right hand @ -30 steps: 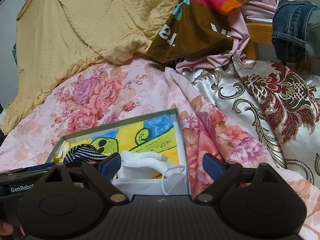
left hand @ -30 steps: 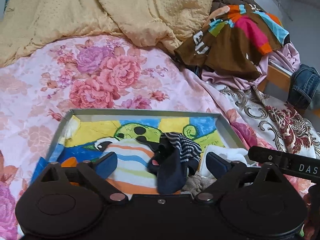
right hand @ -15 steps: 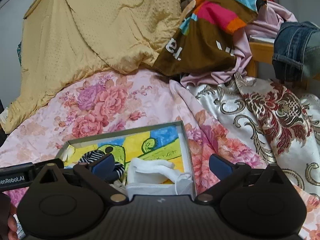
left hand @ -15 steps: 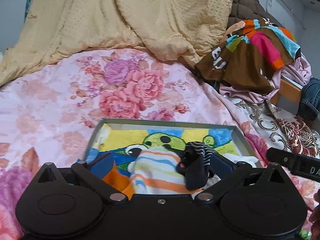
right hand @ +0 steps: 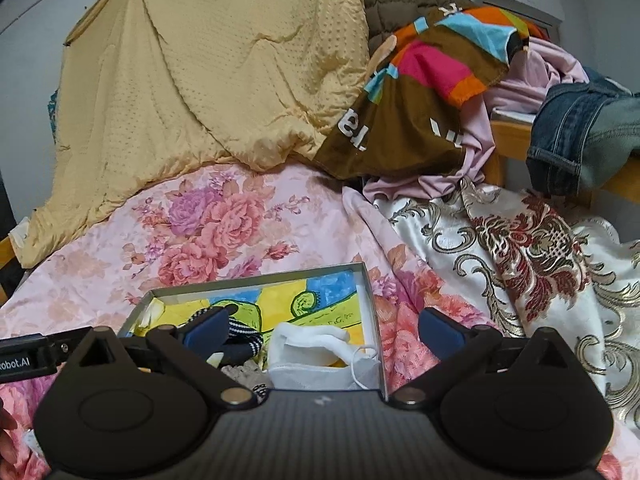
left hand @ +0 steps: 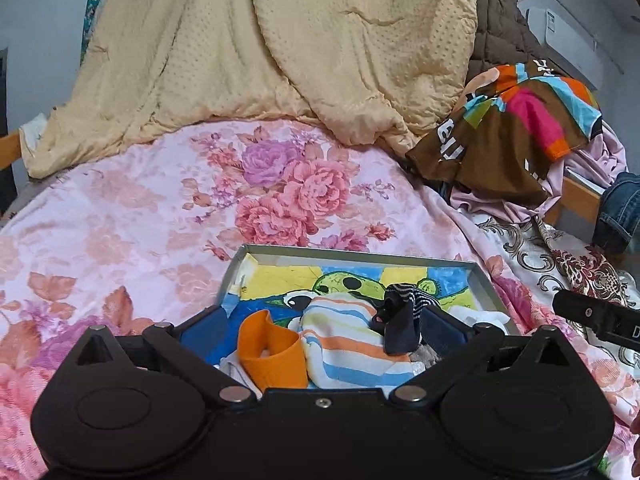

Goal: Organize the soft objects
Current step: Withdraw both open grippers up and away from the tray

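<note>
Left claw [left hand: 320, 330] gapes around striped sock [left hand: 348, 340] in tray [left hand: 360, 254].

In the shallow box [left hand: 486, 280], whose bottom is painted with a cartoon, an orange sock [left hand: 270, 350], a striped rolled cloth [left hand: 344, 340], a dark navy sock [left hand: 400, 320] and a white mask [right hand: 320, 354] are laid close together.
</note>
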{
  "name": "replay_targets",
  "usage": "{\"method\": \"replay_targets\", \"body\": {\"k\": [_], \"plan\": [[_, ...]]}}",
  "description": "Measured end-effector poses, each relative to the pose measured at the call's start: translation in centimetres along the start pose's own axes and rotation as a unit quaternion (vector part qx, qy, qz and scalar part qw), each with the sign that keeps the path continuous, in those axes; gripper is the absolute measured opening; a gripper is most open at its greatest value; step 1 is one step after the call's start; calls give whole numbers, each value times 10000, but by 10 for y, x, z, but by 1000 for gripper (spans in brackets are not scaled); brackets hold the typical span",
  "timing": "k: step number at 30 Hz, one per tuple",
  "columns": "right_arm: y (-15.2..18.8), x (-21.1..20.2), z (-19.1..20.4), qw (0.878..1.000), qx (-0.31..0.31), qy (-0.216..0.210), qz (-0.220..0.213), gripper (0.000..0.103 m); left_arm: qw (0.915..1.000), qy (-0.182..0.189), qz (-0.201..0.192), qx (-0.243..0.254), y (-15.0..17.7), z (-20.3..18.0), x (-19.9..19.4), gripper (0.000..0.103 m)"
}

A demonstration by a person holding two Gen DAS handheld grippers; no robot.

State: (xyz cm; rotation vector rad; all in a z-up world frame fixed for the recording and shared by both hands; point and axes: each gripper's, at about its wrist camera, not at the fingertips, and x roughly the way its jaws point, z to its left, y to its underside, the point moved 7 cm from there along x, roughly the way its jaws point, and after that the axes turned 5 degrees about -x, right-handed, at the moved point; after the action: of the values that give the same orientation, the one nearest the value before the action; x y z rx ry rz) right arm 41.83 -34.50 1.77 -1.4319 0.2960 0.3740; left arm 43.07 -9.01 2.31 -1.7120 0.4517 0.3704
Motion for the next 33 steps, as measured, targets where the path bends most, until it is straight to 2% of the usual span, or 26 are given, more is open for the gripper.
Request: {"method": "replay_targets", "body": {"k": [16,26,33], "plan": [[-1,-62,11,9985,-269,-277,-397,103,9995,-16,-252,-209,14,-2,-58,102],[10,-87,10,9984,-162,-384,-374,103,9995,-7,-260,-206,31,1,-88,102],[14,-98,12,9984,-36,-412,-383,103,9988,-30,-409,-279,41,5,-105,102]]}}
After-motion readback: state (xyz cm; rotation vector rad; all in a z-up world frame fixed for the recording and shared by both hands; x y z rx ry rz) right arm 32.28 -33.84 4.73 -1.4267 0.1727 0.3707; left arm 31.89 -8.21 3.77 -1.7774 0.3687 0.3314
